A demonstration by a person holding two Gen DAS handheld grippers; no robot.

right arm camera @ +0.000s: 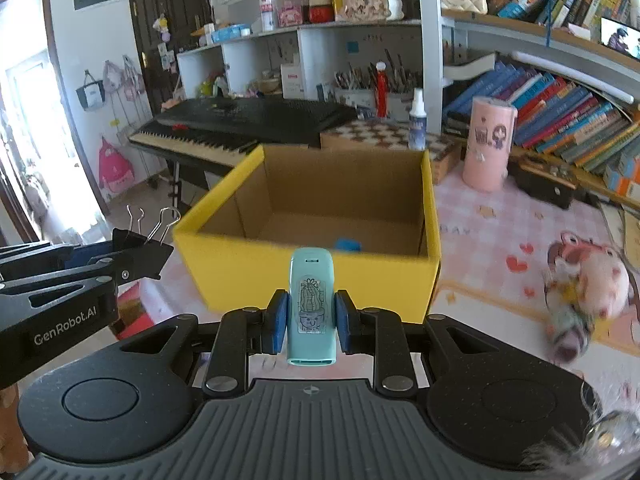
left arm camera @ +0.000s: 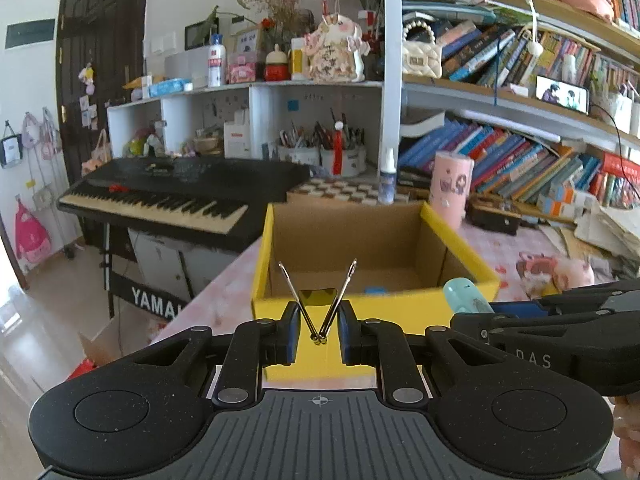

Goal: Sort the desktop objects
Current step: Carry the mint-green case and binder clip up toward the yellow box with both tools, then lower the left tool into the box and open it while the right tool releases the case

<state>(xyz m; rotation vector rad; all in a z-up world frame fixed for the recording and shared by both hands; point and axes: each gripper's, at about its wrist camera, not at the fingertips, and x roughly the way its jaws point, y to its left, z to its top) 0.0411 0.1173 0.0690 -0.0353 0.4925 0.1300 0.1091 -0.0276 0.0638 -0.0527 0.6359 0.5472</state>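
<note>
A yellow cardboard box [left arm camera: 280,304] [right arm camera: 240,276] stands open on the pink desk, with a small blue object [right arm camera: 347,245] on its floor. My left gripper [left arm camera: 319,320] is shut on a black binder clip [right arm camera: 140,246], whose wire handles [left arm camera: 320,300] stick up in a V just before the box's near wall. My right gripper [right arm camera: 311,320] is shut on a teal correction-tape case [right arm camera: 311,304] with a cactus sticker, held before the box's near wall. The teal case also shows in the left wrist view [left arm camera: 466,296], right of the left gripper.
A pink cylinder [right arm camera: 488,144] and a spray bottle [right arm camera: 417,120] stand behind the box. A plush toy [right arm camera: 584,300] lies on the desk at right. A black keyboard [left arm camera: 172,196] sits left beyond the desk edge. Bookshelves [left arm camera: 520,168] line the back.
</note>
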